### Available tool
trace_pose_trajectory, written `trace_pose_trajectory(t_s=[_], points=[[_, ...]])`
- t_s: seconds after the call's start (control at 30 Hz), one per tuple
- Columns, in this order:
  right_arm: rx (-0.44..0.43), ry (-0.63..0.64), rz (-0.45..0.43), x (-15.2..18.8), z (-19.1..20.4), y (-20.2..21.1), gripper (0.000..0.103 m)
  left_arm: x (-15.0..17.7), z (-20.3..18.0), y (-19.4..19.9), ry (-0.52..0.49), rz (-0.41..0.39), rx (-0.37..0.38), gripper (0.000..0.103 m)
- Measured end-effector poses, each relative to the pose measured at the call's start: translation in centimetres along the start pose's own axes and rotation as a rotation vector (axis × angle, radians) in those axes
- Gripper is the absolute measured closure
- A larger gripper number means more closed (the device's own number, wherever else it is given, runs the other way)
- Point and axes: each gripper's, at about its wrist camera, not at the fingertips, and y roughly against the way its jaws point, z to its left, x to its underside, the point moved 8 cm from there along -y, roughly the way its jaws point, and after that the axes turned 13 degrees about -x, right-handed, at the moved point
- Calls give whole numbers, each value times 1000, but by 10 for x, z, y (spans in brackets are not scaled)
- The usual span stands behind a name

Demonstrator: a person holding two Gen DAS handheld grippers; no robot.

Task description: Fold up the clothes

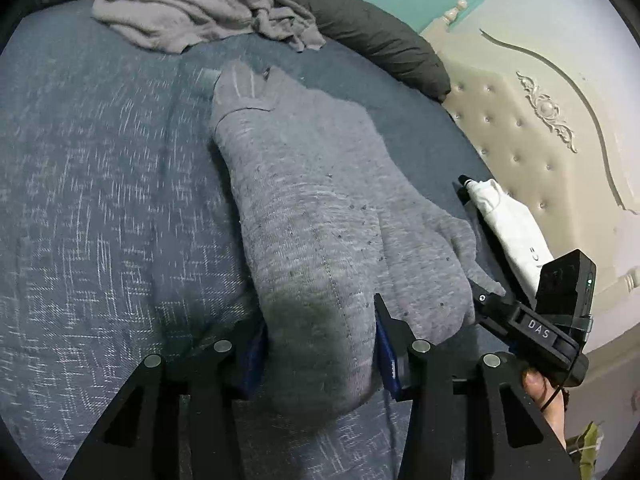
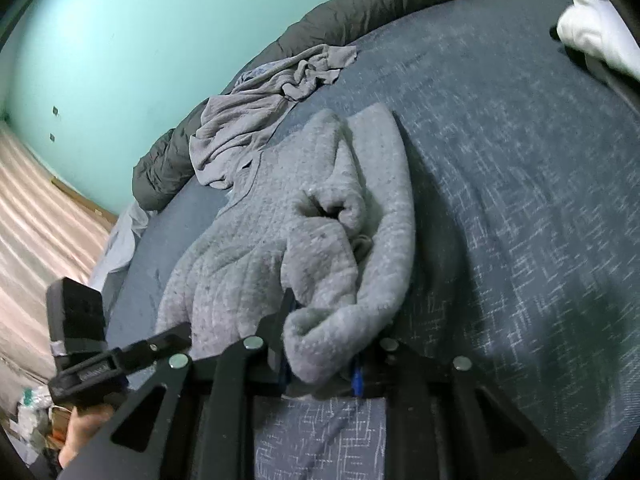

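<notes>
Fabric sits between the fingers of both tools at this moment: the left tool [image 1: 320,344] is closed on a thick bunch of the heathered grey knit garment [image 1: 320,216], and the right tool [image 2: 320,344] pinches a rolled edge of the same garment [image 2: 304,208]. The garment lies on the blue textured bed cover [image 1: 100,200], stretched away from the tools in a long, partly doubled-over shape with a sleeve or flap bunched near its middle. Whether this is an early fold or a late one, the pictures do not settle — the cloth is gathered, not yet a tidy rectangle.

To do this step well, both tools should move together at even height so the held edge stays straight and taut. Bunched cloth in the left grip looks thick, so a slip is unlikely there; the right grip holds a narrower roll and could let go if pulled sideways. The lumpy middle will likely trap a crease unless the edge is laid down slowly.

A crumpled lighter grey cloth [image 2: 256,116] lies further up the bed, just beside the garment's far end — best kept clear of the fold.
</notes>
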Motion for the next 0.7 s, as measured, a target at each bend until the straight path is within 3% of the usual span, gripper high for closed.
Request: trace_pose_trajectory(t_s=[0.53, 0.7], points=[[58, 111, -4, -16, 45, 43, 84, -6, -19, 64, -6, -59, 48, 55], [68, 112, 23, -6, 49, 52, 84, 14, -13, 59, 17, -18, 54, 55]])
